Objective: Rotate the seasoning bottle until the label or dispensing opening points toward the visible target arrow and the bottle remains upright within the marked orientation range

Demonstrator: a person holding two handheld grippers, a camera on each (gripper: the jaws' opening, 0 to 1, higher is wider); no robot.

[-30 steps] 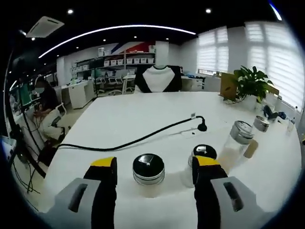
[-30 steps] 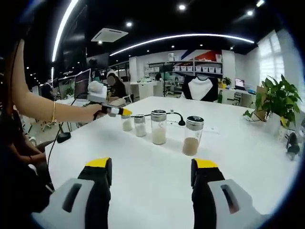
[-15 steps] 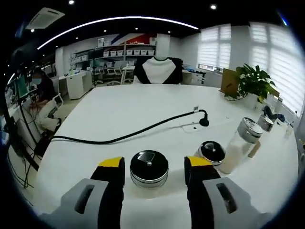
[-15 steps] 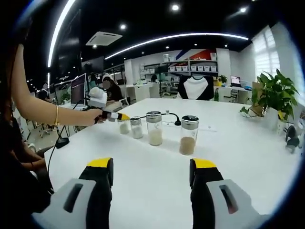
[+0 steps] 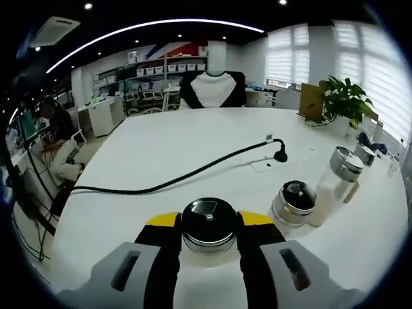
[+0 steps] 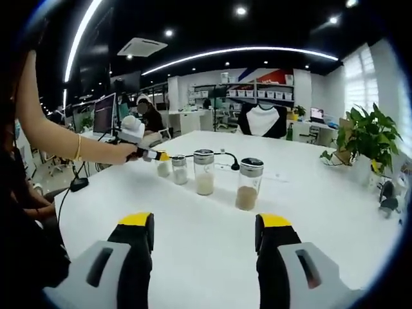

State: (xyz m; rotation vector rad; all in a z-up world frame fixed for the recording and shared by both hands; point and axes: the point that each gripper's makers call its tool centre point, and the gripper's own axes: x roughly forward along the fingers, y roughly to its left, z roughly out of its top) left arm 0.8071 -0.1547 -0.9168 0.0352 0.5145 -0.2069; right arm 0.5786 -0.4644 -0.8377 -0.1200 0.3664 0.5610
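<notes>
1. The short clear-glass seasoning bottle with a black-and-chrome round lid (image 5: 208, 223) stands upright on the white table (image 5: 161, 161), at the near end of a row of four bottles. In the right gripper view the same bottle (image 6: 163, 167) shows at the far left end of that row.
2. The left gripper (image 5: 208, 222) has its two black, yellow-tipped jaws drawn in narrow on either side of this bottle, pressed against its lid and body. In the right gripper view this gripper (image 6: 148, 153) reaches in from the left, held by a person's hand (image 6: 119, 153) with a thin bracelet on the wrist.
3. Just beside the held bottle stands a second short glass bottle with a dark lid (image 5: 293, 203), and next to that a taller glass bottle with a silver lid and pale contents (image 5: 336, 185).
4. In the right gripper view, a tall glass bottle with brown seasoning (image 6: 247, 184) stands nearest the camera, apart from the rest.
5. The right gripper (image 6: 204, 233) hovers over bare table with its jaws wide apart and nothing between them, well short of the bottles.
6. A black cable (image 5: 174, 182) snakes across the table beyond the bottles.
7. A green potted plant (image 5: 343, 103) sits at the table's far right edge.
</notes>
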